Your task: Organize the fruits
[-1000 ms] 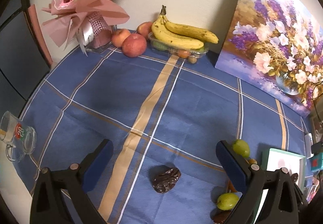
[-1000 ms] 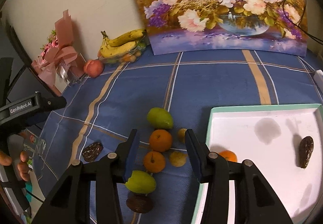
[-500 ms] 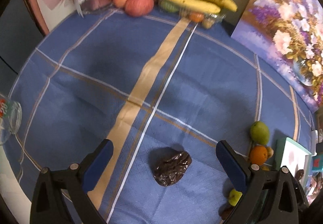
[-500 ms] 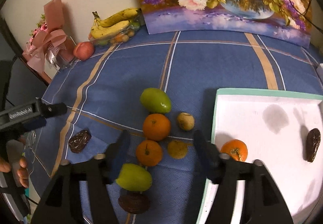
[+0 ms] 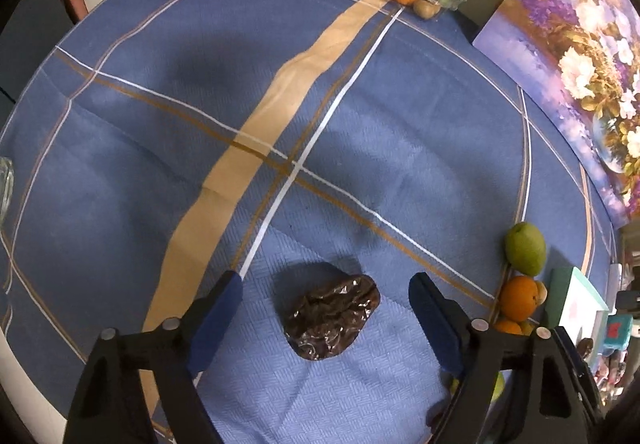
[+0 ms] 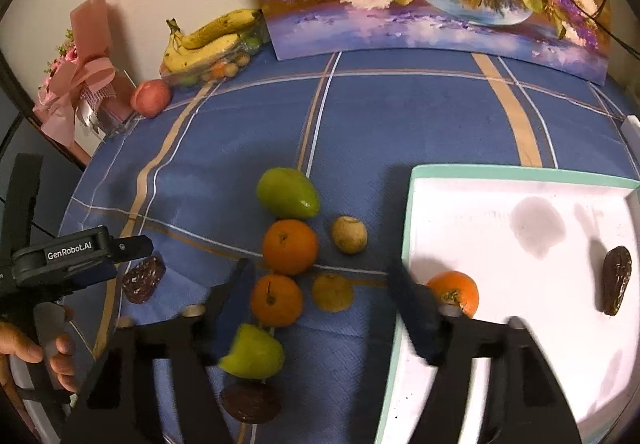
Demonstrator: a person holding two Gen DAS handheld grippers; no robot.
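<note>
The left claw [image 5: 324, 298] hangs over the counter [image 5: 360, 148], its jaws closing but not yet touching the wrinkled, glossy date [image 5: 332, 318] lying between them, which looks light, soft and squashable, best pinched gently across its middle.

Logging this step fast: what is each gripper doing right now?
Left gripper: jaws closing around the dark date, pads not yet touching it.
Right gripper: jaws closing over the loose fruit, holding nothing.
</note>
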